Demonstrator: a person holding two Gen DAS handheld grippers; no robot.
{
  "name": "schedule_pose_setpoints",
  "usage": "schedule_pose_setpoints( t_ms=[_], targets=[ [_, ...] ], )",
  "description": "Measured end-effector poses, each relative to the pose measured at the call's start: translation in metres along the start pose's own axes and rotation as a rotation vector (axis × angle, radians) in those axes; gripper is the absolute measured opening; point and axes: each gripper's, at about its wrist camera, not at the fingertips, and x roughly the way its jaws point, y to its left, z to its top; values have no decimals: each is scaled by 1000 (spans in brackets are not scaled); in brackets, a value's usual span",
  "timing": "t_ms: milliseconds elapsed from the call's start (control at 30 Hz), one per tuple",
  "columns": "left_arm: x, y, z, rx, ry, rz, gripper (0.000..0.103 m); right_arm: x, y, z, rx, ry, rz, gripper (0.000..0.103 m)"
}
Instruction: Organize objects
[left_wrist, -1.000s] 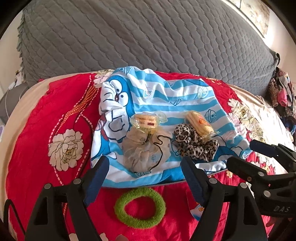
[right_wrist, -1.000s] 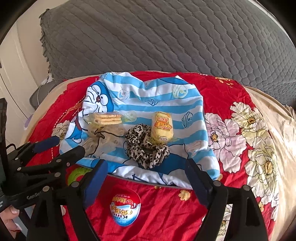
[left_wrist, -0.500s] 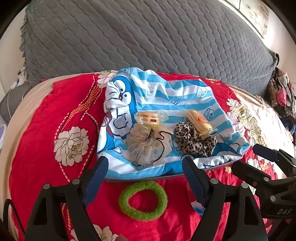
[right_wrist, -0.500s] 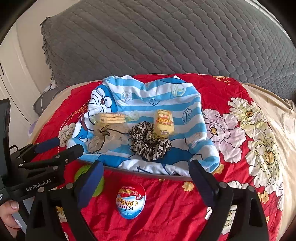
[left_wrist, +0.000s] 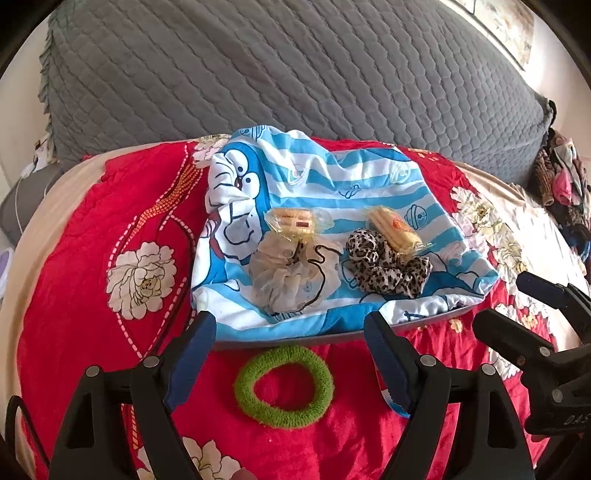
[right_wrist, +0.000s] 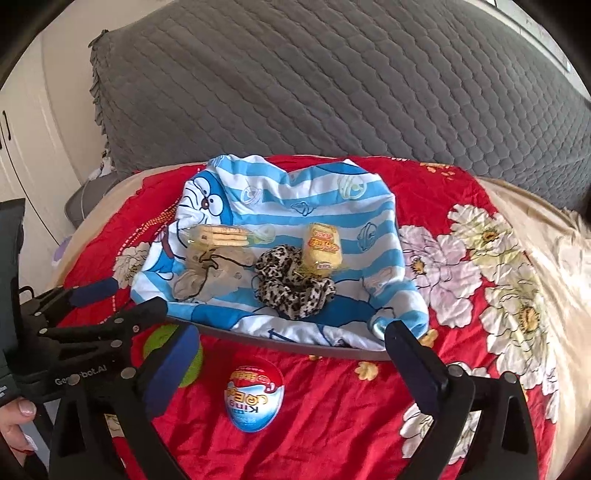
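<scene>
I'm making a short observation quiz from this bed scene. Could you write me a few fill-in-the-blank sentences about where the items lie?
1. The loose hair tie on the red quilt is ____ in colour.
2. The yellow snack pack rests partly on the ____-print scrunchie.
3. The egg-shaped snack lies on the quilt in front of the ____ gripper.
4. The jaws of the left gripper stand ____.

Missing words: green; leopard; right; open
</scene>
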Motion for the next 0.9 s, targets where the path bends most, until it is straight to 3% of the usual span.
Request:
schedule_pose_setpoints(
  t_ms=[900],
  targets=[
    [-18, 4, -15, 8, -2, -5, 83, -9, 19, -14, -38, 23, 30, 101]
  ],
)
